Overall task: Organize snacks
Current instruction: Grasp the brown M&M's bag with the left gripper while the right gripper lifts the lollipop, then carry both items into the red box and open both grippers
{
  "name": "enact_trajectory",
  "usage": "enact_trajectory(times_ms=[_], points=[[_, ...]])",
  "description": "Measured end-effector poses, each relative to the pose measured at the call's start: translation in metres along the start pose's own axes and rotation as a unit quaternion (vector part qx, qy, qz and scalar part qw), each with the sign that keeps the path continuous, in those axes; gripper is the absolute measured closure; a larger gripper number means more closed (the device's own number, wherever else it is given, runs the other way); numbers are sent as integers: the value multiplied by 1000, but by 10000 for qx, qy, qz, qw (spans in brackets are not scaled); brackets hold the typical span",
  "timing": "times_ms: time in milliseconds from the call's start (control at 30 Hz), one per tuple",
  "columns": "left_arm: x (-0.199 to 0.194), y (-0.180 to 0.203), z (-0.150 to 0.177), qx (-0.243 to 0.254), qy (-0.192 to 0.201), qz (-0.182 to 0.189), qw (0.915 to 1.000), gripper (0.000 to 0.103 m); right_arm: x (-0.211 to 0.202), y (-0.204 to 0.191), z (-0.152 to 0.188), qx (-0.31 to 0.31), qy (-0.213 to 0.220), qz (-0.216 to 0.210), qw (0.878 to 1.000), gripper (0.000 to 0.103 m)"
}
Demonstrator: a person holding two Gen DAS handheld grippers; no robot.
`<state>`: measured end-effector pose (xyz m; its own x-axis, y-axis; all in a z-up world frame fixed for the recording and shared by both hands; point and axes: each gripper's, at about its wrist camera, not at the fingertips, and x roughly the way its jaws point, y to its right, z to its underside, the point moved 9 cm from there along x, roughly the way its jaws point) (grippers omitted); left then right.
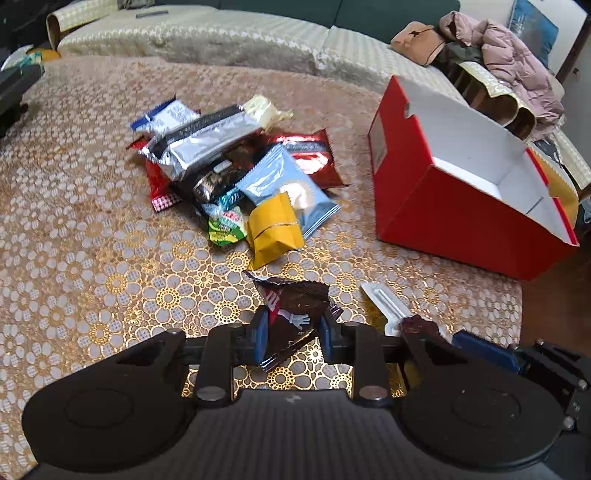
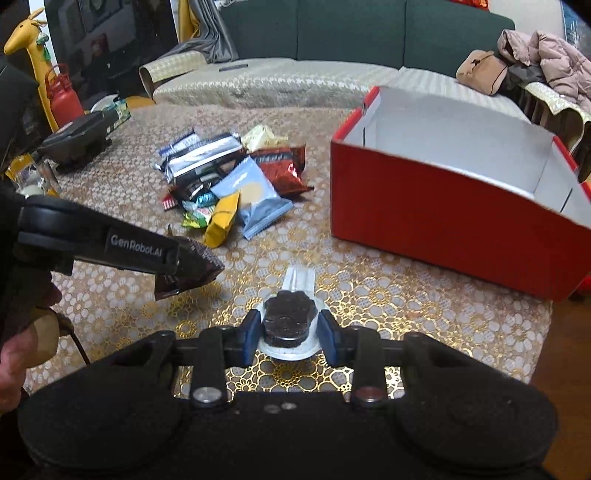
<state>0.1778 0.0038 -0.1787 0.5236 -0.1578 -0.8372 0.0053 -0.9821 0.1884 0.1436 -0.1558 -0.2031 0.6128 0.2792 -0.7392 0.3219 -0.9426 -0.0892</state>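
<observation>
Both wrist cameras sit low and close over the near table edge, facing far toward the sofa [image 2: 295, 74]; each shares the snack pile [image 1: 236, 173] and red box [image 2: 454, 206].

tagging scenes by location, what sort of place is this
Most likely a home living room: a green sofa with a pink puffer jacket thrown on it sits behind a table covered in gold floral lace.

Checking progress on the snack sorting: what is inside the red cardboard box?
Nothing visible: the red cardboard box shows only bare white floor and walls. Its near wall hides the closest strip of floor.
</observation>
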Motion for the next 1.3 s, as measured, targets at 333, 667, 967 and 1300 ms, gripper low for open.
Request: enact_trajectory(times_ms=[333,667,967,1300], points=[[-39,18,-12,167,360,69,9992,76,-35,10,-16,12,470,-4,9989,71],[-65,56,-44,515,688,274,9959,76,-79,29,-51,62,1090,-38,9940,71],[-56,111,-84,1091,779,431,9900,76,-100,80,-100,53,1721,409,9842,71],[0,161,-114,1572,464,321,9859,76,-47,154,-108,294,1378,1021,9847,71]])
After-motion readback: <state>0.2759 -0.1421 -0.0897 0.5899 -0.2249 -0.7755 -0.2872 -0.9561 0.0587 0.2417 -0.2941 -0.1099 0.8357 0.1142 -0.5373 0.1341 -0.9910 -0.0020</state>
